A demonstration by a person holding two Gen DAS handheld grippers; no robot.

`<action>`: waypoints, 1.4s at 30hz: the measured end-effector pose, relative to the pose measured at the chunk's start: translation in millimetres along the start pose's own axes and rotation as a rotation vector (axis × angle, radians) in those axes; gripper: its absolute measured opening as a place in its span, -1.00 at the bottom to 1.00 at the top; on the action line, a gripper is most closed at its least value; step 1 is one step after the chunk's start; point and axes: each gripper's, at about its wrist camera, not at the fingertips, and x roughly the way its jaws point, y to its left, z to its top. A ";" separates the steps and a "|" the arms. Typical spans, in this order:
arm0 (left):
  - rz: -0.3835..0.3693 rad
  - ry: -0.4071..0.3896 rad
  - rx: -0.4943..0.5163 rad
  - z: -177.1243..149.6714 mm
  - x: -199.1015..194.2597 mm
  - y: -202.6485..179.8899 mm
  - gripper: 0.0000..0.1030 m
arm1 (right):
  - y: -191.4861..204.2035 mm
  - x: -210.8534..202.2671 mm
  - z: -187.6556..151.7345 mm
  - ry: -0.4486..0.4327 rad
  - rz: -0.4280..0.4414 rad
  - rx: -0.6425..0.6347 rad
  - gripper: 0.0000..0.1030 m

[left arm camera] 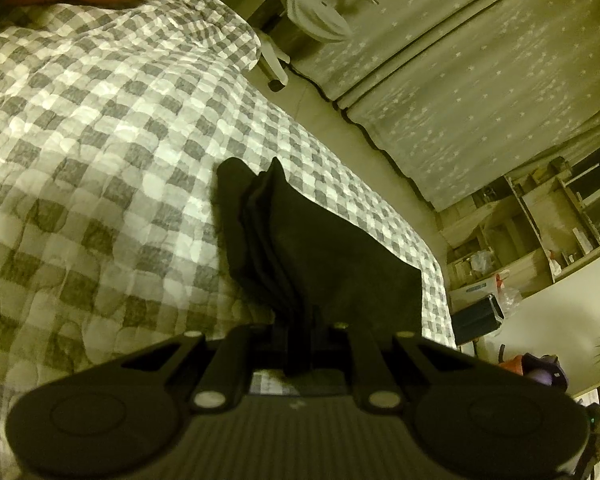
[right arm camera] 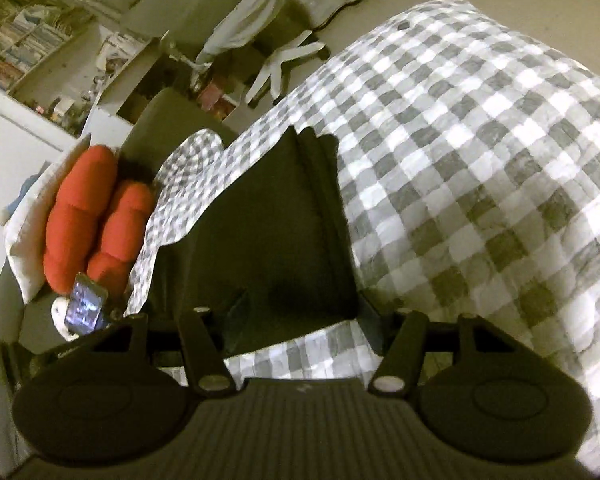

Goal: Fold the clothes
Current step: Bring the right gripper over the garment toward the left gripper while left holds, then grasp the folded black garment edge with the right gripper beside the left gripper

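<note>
So the left gripper point(left arm camera: 300, 344) fingers are pinched tight on the black garment's point(left arm camera: 300, 236) bunched edge; right gripper point(right arm camera: 300, 320) fingers spread wide around it, over the checkered bed point(right arm camera: 480, 160), open quilt beyond.

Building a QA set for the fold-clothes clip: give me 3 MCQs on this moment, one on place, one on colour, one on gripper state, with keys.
1. Where does the black garment lie?
A. on the checked bedspread
B. on the floor
C. on the office chair

2. What colour is the plush cushion by the phone?
A. blue
B. orange-red
C. green

3. How does the left gripper stand?
A. open, clear of the cloth
B. shut on the garment's folded edge
C. out of view

Key: 1 A, the black garment rests on the grey-and-white checked bedspread. 2 B, the cushion behind the lit phone is orange-red. 3 B, the left gripper has its fingers pinched together on the layered edge; the right gripper is spread open.
</note>
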 end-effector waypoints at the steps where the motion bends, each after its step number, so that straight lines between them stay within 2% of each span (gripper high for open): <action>1: 0.002 0.000 0.001 -0.1 0.0 0.0 -0.84 | 0.4 0.8 0.1 -0.001 0.001 0.000 0.21; 7: 0.005 -0.001 -0.005 -0.7 0.1 0.3 -0.84 | 3.0 3.8 0.4 -0.016 0.008 0.014 0.25; 16: 0.009 -0.001 -0.003 -0.7 0.1 -0.4 -0.84 | 6.2 0.2 4.1 -0.011 -0.028 -0.016 0.20; 19: 0.010 0.000 -0.005 -0.2 0.4 -0.3 -0.84 | 12.6 -8.9 5.7 -0.061 -0.071 -0.075 0.22; 23: 0.011 -0.001 -0.005 0.3 0.2 -0.8 -0.84 | 19.4 -15.8 4.6 -0.070 0.012 -0.102 0.22; 26: 0.012 -0.002 -0.003 0.5 0.0 -1.3 -0.84 | 35.8 -20.5 -2.3 -0.112 0.039 -0.189 0.22; 30: 0.006 -0.003 -0.016 0.8 -1.5 -1.1 -0.84 | 40.3 7.1 -14.7 0.031 0.145 -0.151 0.22; 33: -0.007 -0.004 -0.043 0.8 -3.9 -2.1 -0.84 | 44.3 32.8 -27.2 0.114 0.128 -0.116 0.22; 35: -0.016 -0.006 -0.054 0.6 -5.9 -3.8 -0.84 | 44.6 40.1 -30.4 0.114 0.140 -0.057 0.22; 39: -0.014 -0.018 -0.043 -0.1 -8.1 -9.5 -0.84 | 44.2 49.9 -37.6 0.126 0.220 0.079 0.26; 42: -0.011 -0.020 -0.042 -0.5 -7.6 -11.2 -0.84 | 44.3 55.9 -44.8 0.098 0.214 0.127 0.26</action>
